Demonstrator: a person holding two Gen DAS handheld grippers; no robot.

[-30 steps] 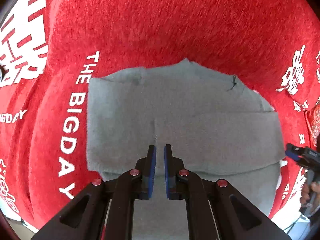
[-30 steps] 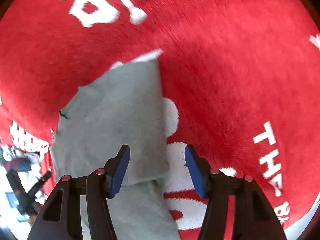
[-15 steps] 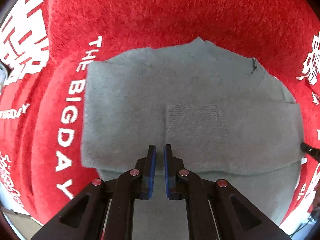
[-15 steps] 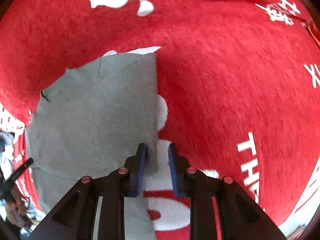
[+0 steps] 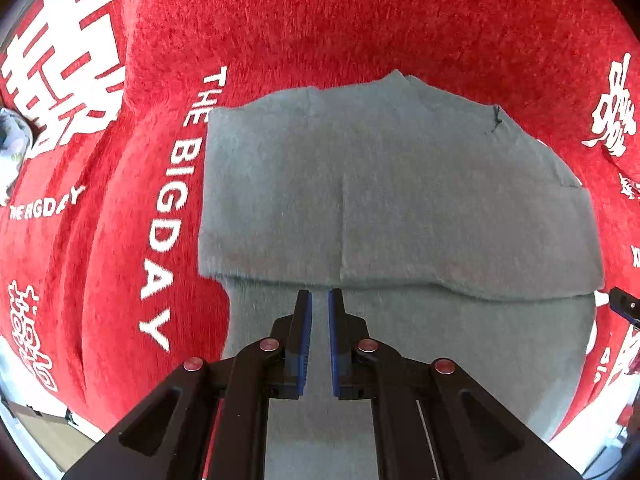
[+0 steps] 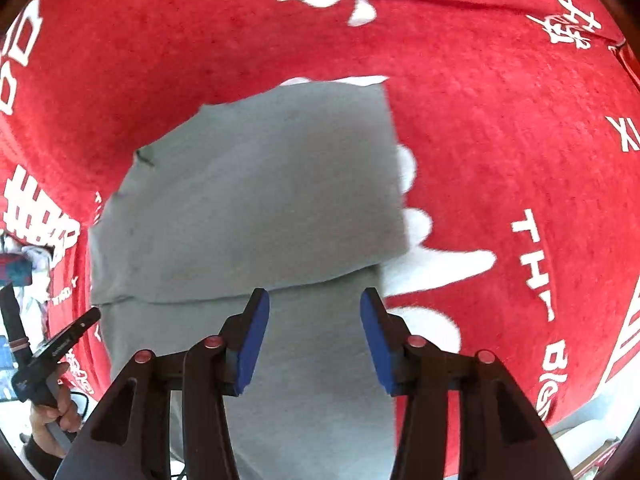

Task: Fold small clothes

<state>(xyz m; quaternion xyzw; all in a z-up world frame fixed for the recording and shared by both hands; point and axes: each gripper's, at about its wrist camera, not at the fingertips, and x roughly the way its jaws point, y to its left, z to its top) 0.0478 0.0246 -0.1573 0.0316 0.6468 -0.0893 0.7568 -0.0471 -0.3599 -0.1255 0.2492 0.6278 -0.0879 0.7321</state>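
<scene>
Mostly, we go from the biggest thing down.
Red cloth (image 5: 360,32): a plush cover with white lettering and characters, filling both views behind and to both sides of the tongs; its edges run out of frame, so we cannot tell what it lies on.
Grey garment (image 5: 400,200): spread flat on the red cloth, straight ahead of and beneath both pairs of tongs; a top layer is folded over, its edge crossing just ahead of the fingertips. We see a seam running down the top layer and a small dark mark near its far right corner. The near part is hidden under the tongs, and we cannot say what kind of garment it is.
Right gripper (image 6: 315,296): blue pads spreading apart, above the lower grey layer just short of the fold edge; we see nothing pinched between them.
Left gripper (image 5: 319,292): pads drawn almost together with a thin slit between them, tips just short of the fold edge; we see no cloth caught in them.
Person's hand (image 6: 50,412): at the lower left edge of the right view, gripping the left tongs' handle, partly cut off.
Left margin clutter: blurred and too small for us to name.
</scene>
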